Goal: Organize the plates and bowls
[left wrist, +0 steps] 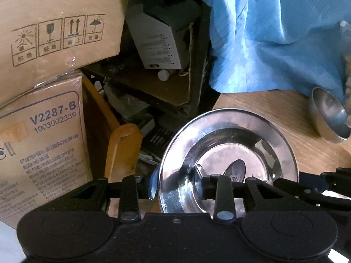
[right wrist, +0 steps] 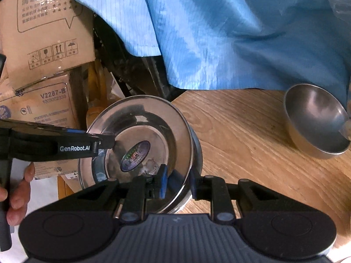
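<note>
A large blue cloth is hanging across the back of the scene, its lower edge draping onto the wooden table. To the left, stacked cardboard boxes are sitting beyond the table's edge, the lower one printed V2287-B. At the table's left corner, a shiny steel plate with a wide rim and an oval sticker in its middle is being held tilted, seemingly on top of another steel dish whose rim is showing just beneath it on the right. A steel bowl is resting well apart from the plate, near the cloth's hem on the right side of the table. The right claw is straddling the near rim of the plate, its blue pads sitting on either side of the rim and closed against it. The left claw is gripping the plate's left rim, one finger lying inside the dish and one outside, as the right wrist view is showing from the side.
</note>
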Motion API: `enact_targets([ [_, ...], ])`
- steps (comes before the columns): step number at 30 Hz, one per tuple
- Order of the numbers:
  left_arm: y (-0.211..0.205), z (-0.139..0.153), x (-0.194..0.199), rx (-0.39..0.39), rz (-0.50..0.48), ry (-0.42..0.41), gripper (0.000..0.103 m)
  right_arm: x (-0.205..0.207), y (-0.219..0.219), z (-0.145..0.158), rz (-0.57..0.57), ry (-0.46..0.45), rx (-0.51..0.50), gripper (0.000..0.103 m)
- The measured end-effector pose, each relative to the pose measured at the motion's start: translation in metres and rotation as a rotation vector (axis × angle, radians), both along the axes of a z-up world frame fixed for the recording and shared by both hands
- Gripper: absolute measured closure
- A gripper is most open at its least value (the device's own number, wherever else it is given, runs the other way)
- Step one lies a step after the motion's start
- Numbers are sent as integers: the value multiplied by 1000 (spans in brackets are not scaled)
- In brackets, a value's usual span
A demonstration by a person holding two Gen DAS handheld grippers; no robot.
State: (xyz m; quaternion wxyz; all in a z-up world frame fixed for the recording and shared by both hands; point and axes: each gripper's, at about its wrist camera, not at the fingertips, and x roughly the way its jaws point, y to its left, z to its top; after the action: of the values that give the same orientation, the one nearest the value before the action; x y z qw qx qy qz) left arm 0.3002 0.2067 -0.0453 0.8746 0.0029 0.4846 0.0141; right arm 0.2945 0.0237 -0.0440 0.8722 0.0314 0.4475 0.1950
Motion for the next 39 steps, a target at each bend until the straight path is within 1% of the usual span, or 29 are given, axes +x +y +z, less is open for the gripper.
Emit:
enact_targets([
  [5, 0, -1, 3, 10, 2, 6, 67, -1, 6, 0, 16, -11, -25, 78],
  [10, -1, -6, 2, 34, -6, 24, 66, -4, 12, 1, 43, -31, -72, 77],
  [16, 1, -11, 3, 26, 8, 35, 66, -4, 16, 0, 58, -35, -82, 73],
  [17, 1, -11, 3, 28, 6, 32, 61, -4, 16, 0, 60, -35, -79, 72],
  [18, 0, -10, 2, 32, -2, 30, 55, -5, 15, 0, 62, -36, -76, 71],
  [19, -1, -9, 2, 36, -10, 25, 51, -6, 14, 0, 63, -42, -72, 64],
  [20, -2, -9, 2, 45, -16, 19, 43, -8, 12, 1, 58, -50, -72, 53],
  [21, -2, -8, 2, 57, -20, 12, 37, -8, 11, 1, 49, -54, -74, 50],
  [23, -3, -7, 0, 73, -12, -3, 33, -8, 7, 0, 33, -56, -66, 48],
  [25, -2, -5, 0, 73, -7, -5, 31, -7, 2, 0, 13, -51, -59, 47],
  [26, -1, -3, -1, 73, -2, -9, 27, -7, -1, 0, 1, -52, -56, 44],
  [27, -1, -1, -2, 71, 3, -17, 21, -8, -4, 0, -11, -55, -50, 41],
  [29, -1, 4, -2, 65, 8, -41, 12, -11, -13, 2, -40, -60, -31, 30],
  [30, -2, 7, -3, 57, 4, -58, 8, -12, -19, 2, -52, -57, -18, 29],
  [31, -4, 10, -3, 45, -5, -74, 6, -13, -25, 3, -66, -54, -5, 26],
  [32, -6, 14, -2, 28, -19, -90, 2, -13, -31, 3, -79, -45, 7, 21],
  [34, -15, 19, 2, -5, -64, -111, 1, -17, -47, 5, -117, -39, 35, 14],
  [37, -35, 26, 10, -26, -135, -143, 1, -23, -73, 8, -199, -49, 62, 5],
  [39, -54, 28, 19, -36, -181, -162, 1, -25, -91, 10, -275, -59, 76, 2],
])
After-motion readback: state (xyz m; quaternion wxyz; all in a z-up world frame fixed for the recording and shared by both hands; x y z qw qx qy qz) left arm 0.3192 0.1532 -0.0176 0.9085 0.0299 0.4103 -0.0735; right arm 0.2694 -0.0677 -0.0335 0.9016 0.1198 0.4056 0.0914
